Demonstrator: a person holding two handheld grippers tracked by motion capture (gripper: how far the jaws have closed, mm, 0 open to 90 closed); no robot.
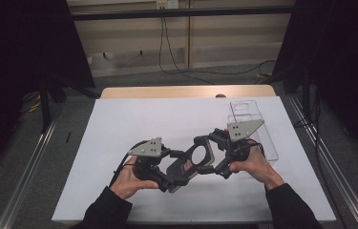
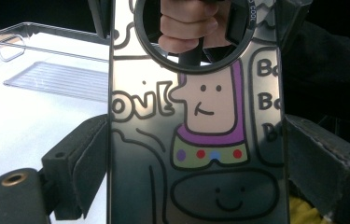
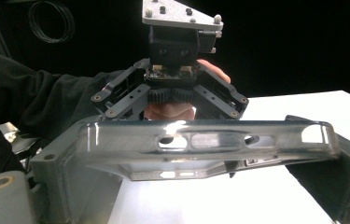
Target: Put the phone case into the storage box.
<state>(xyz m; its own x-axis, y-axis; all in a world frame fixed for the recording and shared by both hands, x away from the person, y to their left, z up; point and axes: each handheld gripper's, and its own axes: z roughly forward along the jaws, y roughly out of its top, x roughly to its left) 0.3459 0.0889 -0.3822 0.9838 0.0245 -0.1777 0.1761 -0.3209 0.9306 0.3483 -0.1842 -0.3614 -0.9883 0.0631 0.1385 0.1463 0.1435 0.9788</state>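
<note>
Above the white mat [image 1: 119, 119], both tools apparently clamp a phone case [image 1: 189, 164].

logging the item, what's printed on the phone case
Cartoon doodles in black outline on the clear phone case: a purple-hooded face, coloured dots, a smiley, bubble letters. Best in left gripper view.

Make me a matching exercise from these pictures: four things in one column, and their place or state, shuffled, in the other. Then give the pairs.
Things:
1. phone case
2. clear box
3. white sheet
4. left claw

Place or state:
A. stands at the table's right, untouched
B. covers the tabletop
C. held above the table between both claws
D. shut on one end of the case

Pairs: 1-C, 2-A, 3-B, 4-D
</note>
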